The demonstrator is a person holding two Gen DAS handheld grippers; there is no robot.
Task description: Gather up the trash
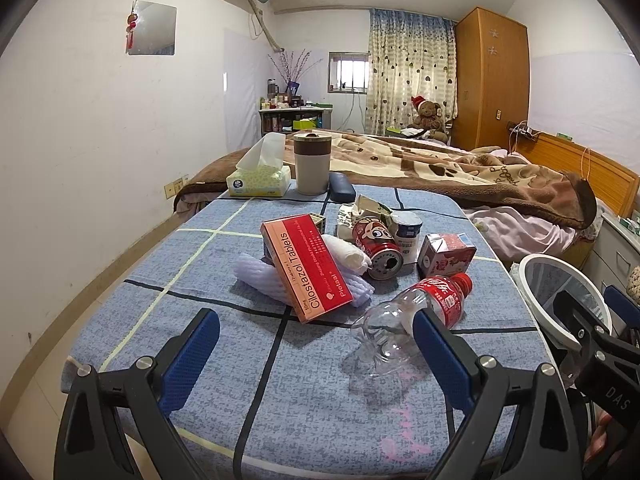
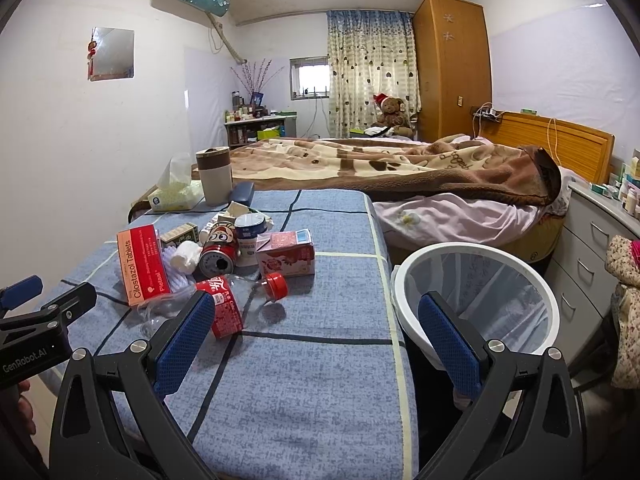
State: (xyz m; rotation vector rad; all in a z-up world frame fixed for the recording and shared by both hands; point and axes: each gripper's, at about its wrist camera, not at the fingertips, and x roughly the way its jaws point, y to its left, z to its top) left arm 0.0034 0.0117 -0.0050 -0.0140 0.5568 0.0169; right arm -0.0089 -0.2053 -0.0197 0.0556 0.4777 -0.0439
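Trash lies in a heap on the blue checked cloth (image 1: 224,360): a red tablet box (image 1: 306,264), a clear cola bottle (image 1: 416,312) on its side, a red can (image 1: 378,246), a pink carton (image 1: 446,254), a white cup (image 1: 408,232) and foam wrap (image 1: 256,274). My left gripper (image 1: 316,334) stands open just short of the box and bottle, nothing between its fingers. In the right wrist view, my right gripper (image 2: 316,320) is also open and empty, with the bottle (image 2: 224,304) by its left finger and the white bin (image 2: 480,300) behind its right finger.
A tissue box (image 1: 260,178), a beige canister (image 1: 312,164) and a dark case (image 1: 341,187) stand at the cloth's far end. Beyond them is a bed with a brown blanket (image 2: 400,168). A grey drawer unit (image 2: 588,248) stands right of the bin.
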